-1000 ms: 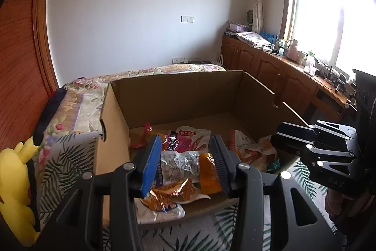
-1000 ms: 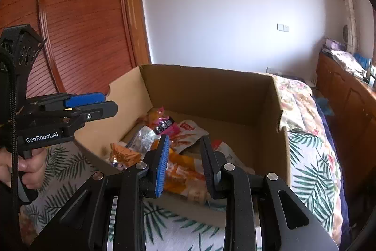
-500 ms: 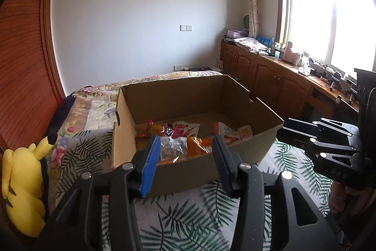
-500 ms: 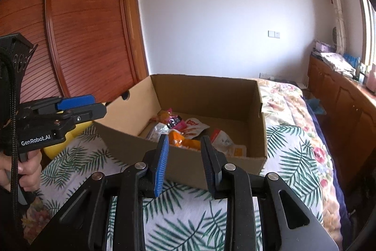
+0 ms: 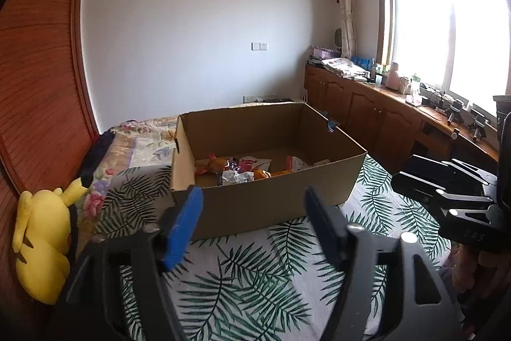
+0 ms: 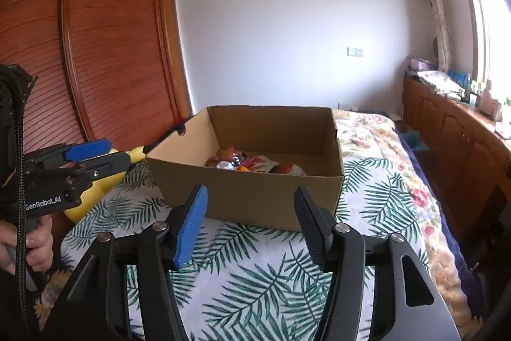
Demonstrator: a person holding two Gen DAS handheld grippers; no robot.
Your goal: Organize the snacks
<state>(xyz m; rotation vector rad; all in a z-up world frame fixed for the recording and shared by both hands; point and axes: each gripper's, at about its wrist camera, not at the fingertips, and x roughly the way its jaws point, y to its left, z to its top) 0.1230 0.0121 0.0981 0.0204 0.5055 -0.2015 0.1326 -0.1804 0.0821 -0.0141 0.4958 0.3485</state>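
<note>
An open cardboard box [image 5: 268,200] stands on the bed and also shows in the right wrist view [image 6: 255,190]. Several snack packets [image 5: 242,168] lie on its floor; they also show in the right wrist view [image 6: 252,163]. My left gripper [image 5: 252,206] is open and empty, held in front of the box's near wall. My right gripper [image 6: 250,206] is open and empty, also in front of the box. Each gripper appears from the side in the other's view: the right one [image 5: 447,181] and the left one [image 6: 80,158].
The bed has a palm-leaf cover [image 5: 255,270] and a floral quilt [image 6: 367,133]. A yellow plush toy [image 5: 41,238] lies at the bed's left edge by the wooden wardrobe [image 6: 95,53]. Wooden cabinets [image 5: 367,104] with clutter run under the window on the right.
Both grippers have pulled back and up, away from the box, and their jaws have opened wider. The box now looks smaller and farther. The snacks stay inside.
</note>
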